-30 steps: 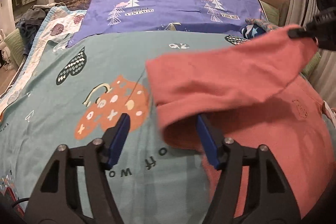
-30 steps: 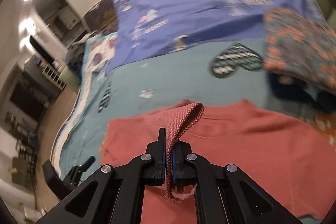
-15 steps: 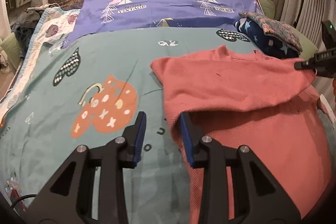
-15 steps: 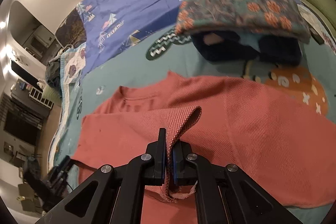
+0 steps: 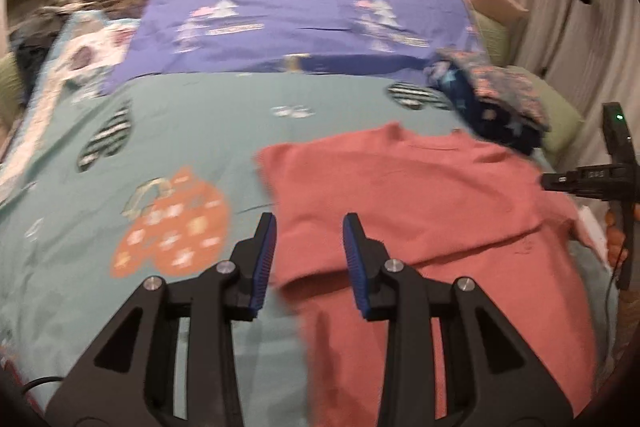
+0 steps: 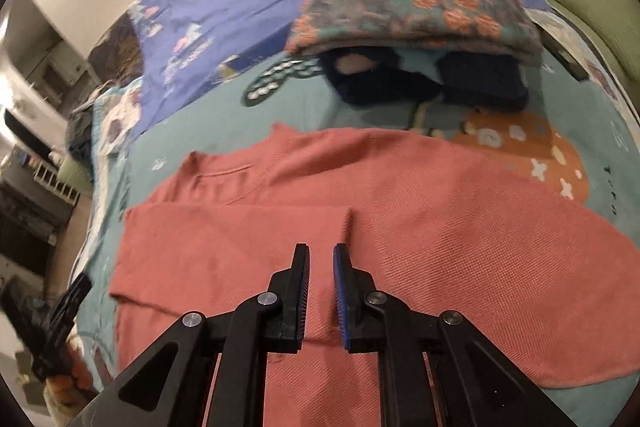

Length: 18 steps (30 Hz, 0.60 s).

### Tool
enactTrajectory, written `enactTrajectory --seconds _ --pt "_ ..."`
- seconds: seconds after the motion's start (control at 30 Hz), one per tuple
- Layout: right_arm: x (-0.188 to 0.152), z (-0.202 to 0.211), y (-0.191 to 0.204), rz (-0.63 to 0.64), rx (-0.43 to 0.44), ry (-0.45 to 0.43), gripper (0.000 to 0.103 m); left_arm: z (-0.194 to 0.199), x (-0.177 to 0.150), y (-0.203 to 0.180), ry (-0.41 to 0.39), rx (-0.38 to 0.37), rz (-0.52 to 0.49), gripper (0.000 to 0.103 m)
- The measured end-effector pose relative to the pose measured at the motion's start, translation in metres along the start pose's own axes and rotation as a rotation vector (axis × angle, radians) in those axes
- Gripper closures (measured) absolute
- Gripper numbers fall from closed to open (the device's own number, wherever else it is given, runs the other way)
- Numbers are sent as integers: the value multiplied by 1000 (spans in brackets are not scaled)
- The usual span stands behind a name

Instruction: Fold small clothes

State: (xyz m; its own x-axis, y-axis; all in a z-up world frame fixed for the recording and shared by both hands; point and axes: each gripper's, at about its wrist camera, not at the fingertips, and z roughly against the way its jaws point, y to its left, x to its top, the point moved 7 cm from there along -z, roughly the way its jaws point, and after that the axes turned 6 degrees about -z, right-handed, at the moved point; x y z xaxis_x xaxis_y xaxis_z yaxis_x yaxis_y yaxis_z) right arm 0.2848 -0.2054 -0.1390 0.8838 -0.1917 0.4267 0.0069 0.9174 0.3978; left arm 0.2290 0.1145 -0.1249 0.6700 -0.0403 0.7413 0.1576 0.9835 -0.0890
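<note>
The left tool (image 5: 308, 259) hangs with its blue pads apart and nothing squeezed between them; the picture from it is blurry, so the bedspread's drawings are hard to read. The right tool (image 6: 321, 291) has its jaws opening, with only a thin gap and no cloth in it. The near part of the red shirt (image 6: 400, 247) is hidden behind both tools' black arms, and its right end runs out of the left tool's view. The shirt lies flat on the teal bedspread (image 5: 200, 131), its left side folded over onto the middle, its collar at the far edge. Just beyond it sits a small pile of folded clothes (image 6: 420, 11). A moment ago the right tool pinched a flap of the shirt; now that flap lies down, let go.
</note>
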Motion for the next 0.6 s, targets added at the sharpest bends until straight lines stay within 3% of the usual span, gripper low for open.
enactTrajectory --seconds 0.07,0.13,0.23,0.4,0.5,0.6 --pt "-7 -4 14 24 66 36 91 -13 1 -20 22 -59 -30 68" --pt "-18 -18 22 41 90 96 91 -37 -6 -30 91 -35 -68 68" --pt "-27 -42 1 46 -93 123 100 -71 -28 -20 194 115 -123 67" --pt "-30 -26 -8 -4 -23 77 97 -42 -19 -24 132 78 -107 67" --pt "-30 -8 -13 -4 -31 35 95 -29 -9 -25 78 112 -144 65" --pt "-36 -6 -24 -18 -51 46 94 -54 -19 -16 163 152 -147 65"
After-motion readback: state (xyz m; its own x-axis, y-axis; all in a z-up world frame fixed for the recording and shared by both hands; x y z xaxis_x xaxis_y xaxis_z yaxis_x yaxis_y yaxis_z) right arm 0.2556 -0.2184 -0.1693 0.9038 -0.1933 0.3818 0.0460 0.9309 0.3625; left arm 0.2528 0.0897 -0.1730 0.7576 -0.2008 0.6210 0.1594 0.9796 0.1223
